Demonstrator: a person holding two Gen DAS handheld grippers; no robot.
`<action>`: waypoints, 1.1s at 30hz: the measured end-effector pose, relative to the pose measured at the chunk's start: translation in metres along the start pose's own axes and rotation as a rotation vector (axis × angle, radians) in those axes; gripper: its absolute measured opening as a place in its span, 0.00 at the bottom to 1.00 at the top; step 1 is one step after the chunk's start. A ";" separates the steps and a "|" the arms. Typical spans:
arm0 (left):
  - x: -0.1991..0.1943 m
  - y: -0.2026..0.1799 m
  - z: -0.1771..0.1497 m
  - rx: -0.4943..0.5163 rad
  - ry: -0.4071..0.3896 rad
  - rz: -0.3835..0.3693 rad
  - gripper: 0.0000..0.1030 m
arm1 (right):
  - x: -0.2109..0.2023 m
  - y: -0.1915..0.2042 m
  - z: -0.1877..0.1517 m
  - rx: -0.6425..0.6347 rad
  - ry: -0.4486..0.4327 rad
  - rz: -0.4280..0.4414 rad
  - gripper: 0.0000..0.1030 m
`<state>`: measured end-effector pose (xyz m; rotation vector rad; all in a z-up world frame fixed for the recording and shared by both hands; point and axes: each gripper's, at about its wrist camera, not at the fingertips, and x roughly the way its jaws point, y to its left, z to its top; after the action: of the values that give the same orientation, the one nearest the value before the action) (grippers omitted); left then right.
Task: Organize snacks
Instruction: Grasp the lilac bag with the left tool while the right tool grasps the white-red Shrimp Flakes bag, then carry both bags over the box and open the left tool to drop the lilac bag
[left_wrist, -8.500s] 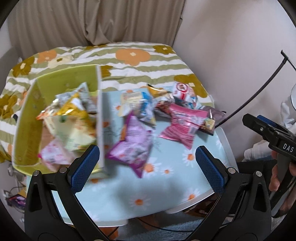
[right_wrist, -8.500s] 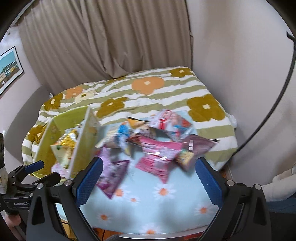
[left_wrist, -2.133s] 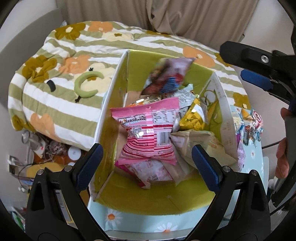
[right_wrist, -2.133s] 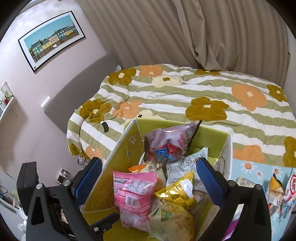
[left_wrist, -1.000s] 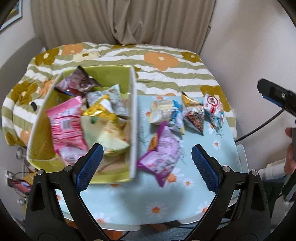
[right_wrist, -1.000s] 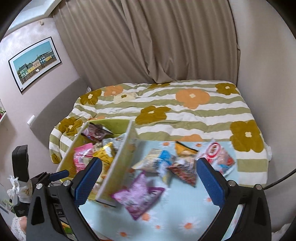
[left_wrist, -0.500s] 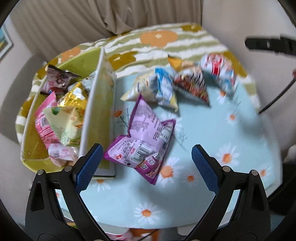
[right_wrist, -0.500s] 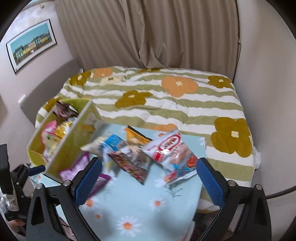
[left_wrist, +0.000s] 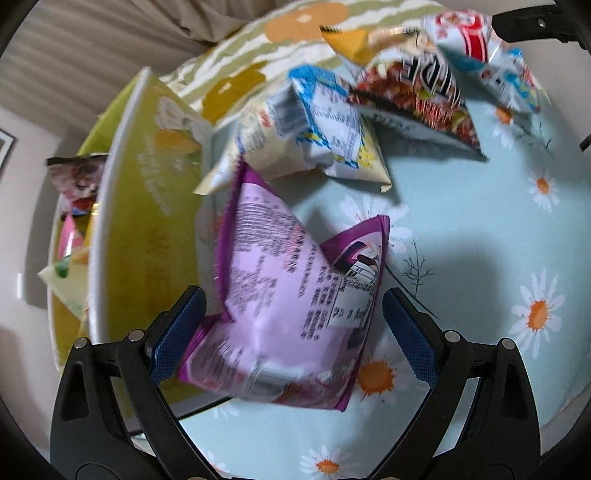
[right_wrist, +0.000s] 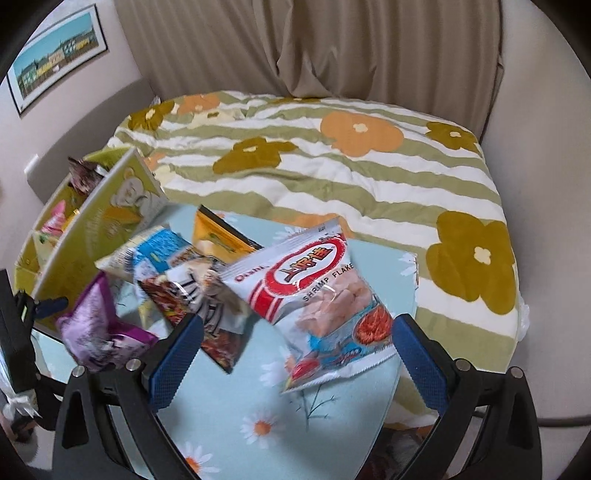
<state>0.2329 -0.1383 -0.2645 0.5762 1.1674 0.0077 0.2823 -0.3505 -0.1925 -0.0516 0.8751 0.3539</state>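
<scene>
Both my grippers have dropped closer: left gripper (left_wrist: 291, 332) jaws gape around the purple packet (left_wrist: 291, 295), right gripper (right_wrist: 295, 354) jaws gape over the shrimp flakes (right_wrist: 317, 295) — neither gripped. Several packets fill the green box (left_wrist: 144, 229); five remain on the bench (left_wrist: 480, 240).

Snack packets (left_wrist: 295, 295) right of box (left_wrist: 147, 229)
</scene>
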 end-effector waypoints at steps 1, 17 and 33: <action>0.003 0.000 0.001 0.004 0.011 -0.011 0.93 | 0.004 0.001 0.001 -0.018 0.007 -0.008 0.99; 0.026 0.026 0.009 -0.087 0.051 -0.205 0.70 | 0.058 0.002 0.001 -0.261 0.145 -0.059 0.98; 0.011 0.028 0.001 -0.164 0.007 -0.274 0.68 | 0.058 -0.012 -0.005 -0.142 0.116 -0.041 0.58</action>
<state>0.2463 -0.1116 -0.2617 0.2692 1.2317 -0.1275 0.3165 -0.3462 -0.2403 -0.2229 0.9614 0.3775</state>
